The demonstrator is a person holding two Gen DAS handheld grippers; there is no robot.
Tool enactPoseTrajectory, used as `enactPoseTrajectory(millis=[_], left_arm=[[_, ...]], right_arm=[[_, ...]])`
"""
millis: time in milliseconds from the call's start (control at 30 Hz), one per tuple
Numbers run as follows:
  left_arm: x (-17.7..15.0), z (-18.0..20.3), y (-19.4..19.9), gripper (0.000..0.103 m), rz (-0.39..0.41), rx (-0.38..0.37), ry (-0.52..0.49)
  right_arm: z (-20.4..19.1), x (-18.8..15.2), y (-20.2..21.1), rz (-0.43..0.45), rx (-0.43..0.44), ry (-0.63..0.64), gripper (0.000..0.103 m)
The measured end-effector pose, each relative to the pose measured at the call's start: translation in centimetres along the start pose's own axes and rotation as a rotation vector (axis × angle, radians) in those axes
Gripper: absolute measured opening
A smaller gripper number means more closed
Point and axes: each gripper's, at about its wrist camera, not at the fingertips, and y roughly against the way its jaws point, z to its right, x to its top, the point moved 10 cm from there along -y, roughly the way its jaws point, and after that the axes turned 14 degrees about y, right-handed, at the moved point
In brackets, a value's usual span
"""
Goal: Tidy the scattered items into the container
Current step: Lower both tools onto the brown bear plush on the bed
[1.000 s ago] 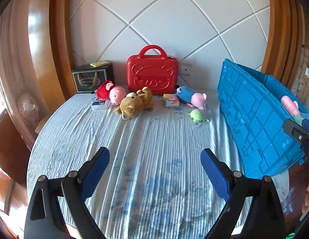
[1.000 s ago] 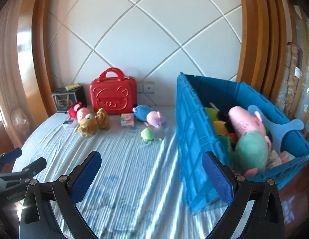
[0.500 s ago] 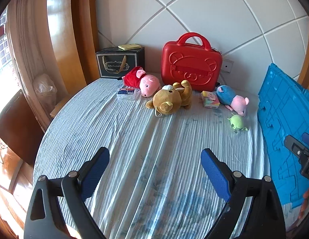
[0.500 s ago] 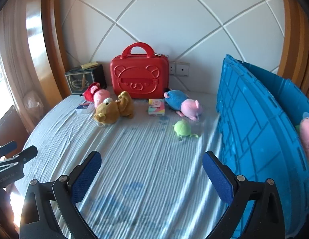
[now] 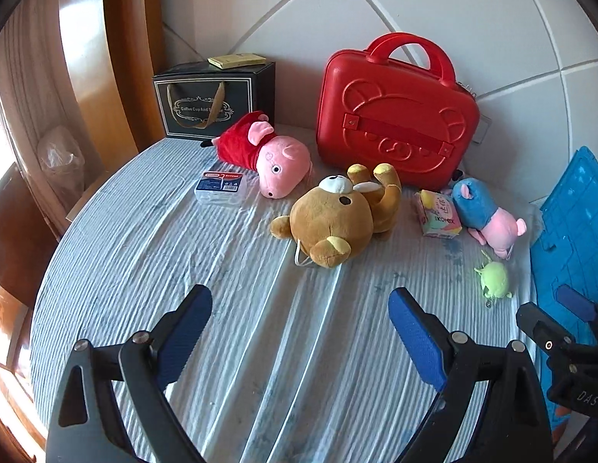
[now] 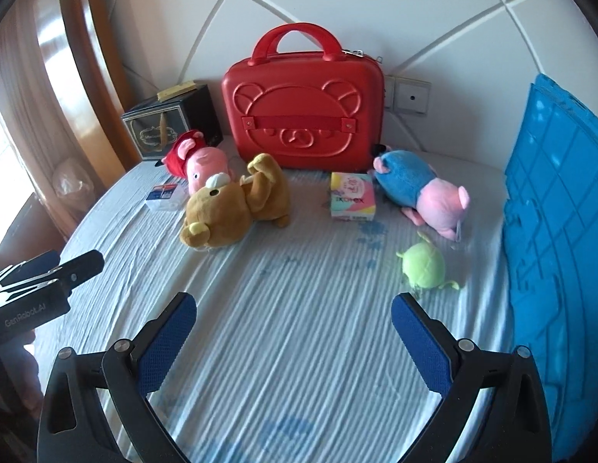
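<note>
A brown bear plush [image 5: 337, 220] [image 6: 229, 208] lies mid-table. A red-dressed pig plush [image 5: 268, 154] [image 6: 194, 158] and a clear plastic box [image 5: 221, 186] [image 6: 165, 196] lie to its left. A tissue pack [image 5: 437, 214] [image 6: 352, 196], a blue-dressed pig plush [image 5: 485, 212] [image 6: 422, 189] and a small green plush [image 5: 493, 279] [image 6: 422, 266] lie to its right. The blue crate [image 5: 572, 247] [image 6: 557, 239] stands at the right. My left gripper [image 5: 300, 332] is open and empty, short of the bear. My right gripper [image 6: 293, 335] is open and empty, short of the green plush.
A red bear-embossed case [image 5: 395, 115] [image 6: 302, 112] stands against the padded wall behind the toys. A black gift box [image 5: 210, 100] [image 6: 167, 127] sits at the back left. The round table has a striped cloth [image 5: 221, 308]; its edge curves along the left.
Both grippers have swung left, away from the crate, and moved closer to the toys. The crate's inside has left the right wrist view. Both stay open.
</note>
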Motion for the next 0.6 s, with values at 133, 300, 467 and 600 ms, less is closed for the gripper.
enactPoseTrajectory(millis=[133, 300, 467, 600], left_arm=[[1.1, 2.0, -6.6, 0.094, -0.061, -0.010, -0.023], [1.6, 3.7, -12.6, 0.094, -0.111, -0.016, -0.042], [2.0, 4.3, -15.9, 0.094, -0.130, -0.018, -0.060], [1.9, 5.0, -17.3, 0.094, -0.150, -0.047, -0.061]], right_arm=[[0.9, 4.0, -5.7, 0.013, -0.010, -0.011, 0.103], [1.4, 6.5, -13.8, -0.064, 0.010, 0.006, 0.103], [1.5, 8.0, -18.7, -0.091, 0.082, -0.055, 0.101], [0.6, 8.8, -21.1, -0.108, 0.124, -0.046, 0.089]])
